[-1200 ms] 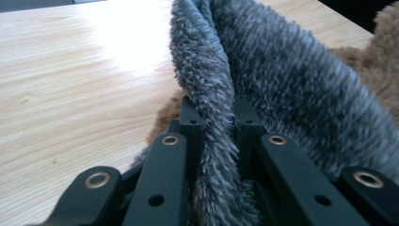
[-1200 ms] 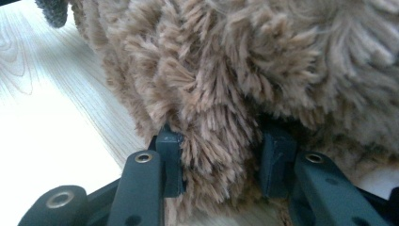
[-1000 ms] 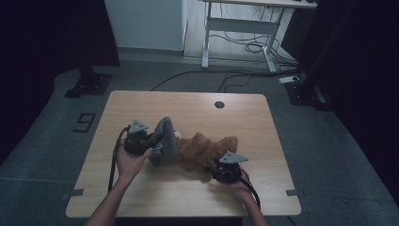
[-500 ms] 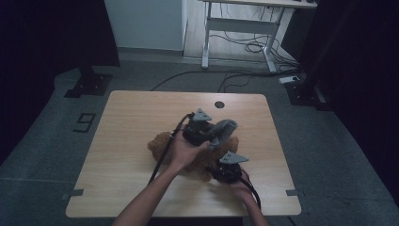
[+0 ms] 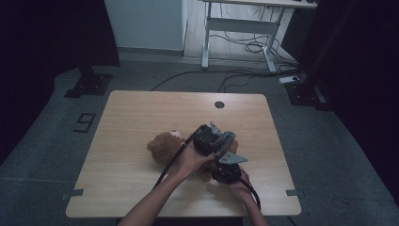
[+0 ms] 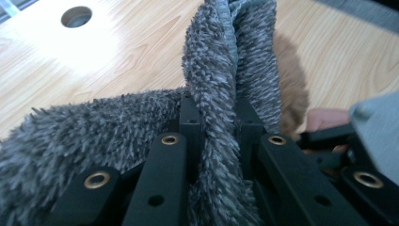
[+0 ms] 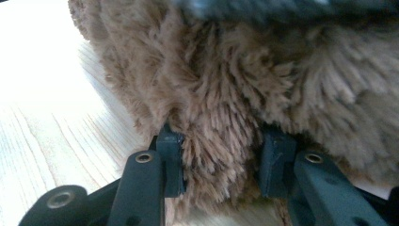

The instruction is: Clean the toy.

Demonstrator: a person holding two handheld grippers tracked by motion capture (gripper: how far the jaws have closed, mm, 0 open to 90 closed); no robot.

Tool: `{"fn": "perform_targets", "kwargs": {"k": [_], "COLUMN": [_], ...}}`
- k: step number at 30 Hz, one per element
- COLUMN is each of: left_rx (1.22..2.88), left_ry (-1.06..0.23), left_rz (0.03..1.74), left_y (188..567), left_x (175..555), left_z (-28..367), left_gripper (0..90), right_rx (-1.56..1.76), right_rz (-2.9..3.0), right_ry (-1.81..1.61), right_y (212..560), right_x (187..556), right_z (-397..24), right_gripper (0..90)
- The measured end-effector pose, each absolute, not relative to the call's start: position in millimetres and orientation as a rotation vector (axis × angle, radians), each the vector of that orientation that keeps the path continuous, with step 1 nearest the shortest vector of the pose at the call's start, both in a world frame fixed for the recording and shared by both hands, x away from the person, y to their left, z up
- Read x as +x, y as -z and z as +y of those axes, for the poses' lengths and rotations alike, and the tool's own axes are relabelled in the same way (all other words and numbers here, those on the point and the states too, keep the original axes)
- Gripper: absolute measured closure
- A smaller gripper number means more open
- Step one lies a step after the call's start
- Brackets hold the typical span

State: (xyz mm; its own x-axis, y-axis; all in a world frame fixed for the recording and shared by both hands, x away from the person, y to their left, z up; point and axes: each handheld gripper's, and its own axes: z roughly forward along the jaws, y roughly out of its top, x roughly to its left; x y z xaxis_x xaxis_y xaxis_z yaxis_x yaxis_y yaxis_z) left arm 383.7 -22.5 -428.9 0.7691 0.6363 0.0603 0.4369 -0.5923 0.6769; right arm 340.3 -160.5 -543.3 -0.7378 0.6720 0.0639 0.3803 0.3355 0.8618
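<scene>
One brown plush teddy bear [image 5: 165, 147] lies mid-table, its long axis seemingly running left to right, head leftward; the left gripper [image 6: 215, 117] pinches one grey fuzzy cloth [image 6: 94, 141] over it; the right gripper [image 7: 221, 141] clamps the bear's fur.

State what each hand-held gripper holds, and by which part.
The left hand-held gripper pinches a fold of the grey fluffy cloth. The right hand-held gripper clamps a tuft of the brown plush toy near its edge.
</scene>
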Motion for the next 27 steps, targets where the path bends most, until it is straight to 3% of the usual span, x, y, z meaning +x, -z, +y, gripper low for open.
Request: {"fn": "perform_targets", "kwargs": {"k": [11,17,20,27], "left_rx": [2.219,2.188,2.107,2.029], "left_ry": [-0.385,-0.446,-0.372,-0.354], "left_rz": [0.871,0.963,1.011,1.044], "left_y": [426.1,427.4,432.4,433.8], "left_x": [381.1,381.0,377.0,362.8], "left_z": [31.8,75.5,105.6,146.5], "left_gripper": [78.1,77.8,77.5,77.2], "right_rx": [0.928,0.928,0.929,0.932], "right_rz": [2.312,2.315,2.315,2.312], "right_ry": [-1.359,-1.358,-1.362,-1.358], "right_y": [543.7,544.1,544.5,545.1], "right_x": [340.2,340.4,341.1,341.2], "right_z": [-159.2,-159.3,-159.7,-158.8], "right_gripper": [60.7,60.7,60.7,60.7]}}
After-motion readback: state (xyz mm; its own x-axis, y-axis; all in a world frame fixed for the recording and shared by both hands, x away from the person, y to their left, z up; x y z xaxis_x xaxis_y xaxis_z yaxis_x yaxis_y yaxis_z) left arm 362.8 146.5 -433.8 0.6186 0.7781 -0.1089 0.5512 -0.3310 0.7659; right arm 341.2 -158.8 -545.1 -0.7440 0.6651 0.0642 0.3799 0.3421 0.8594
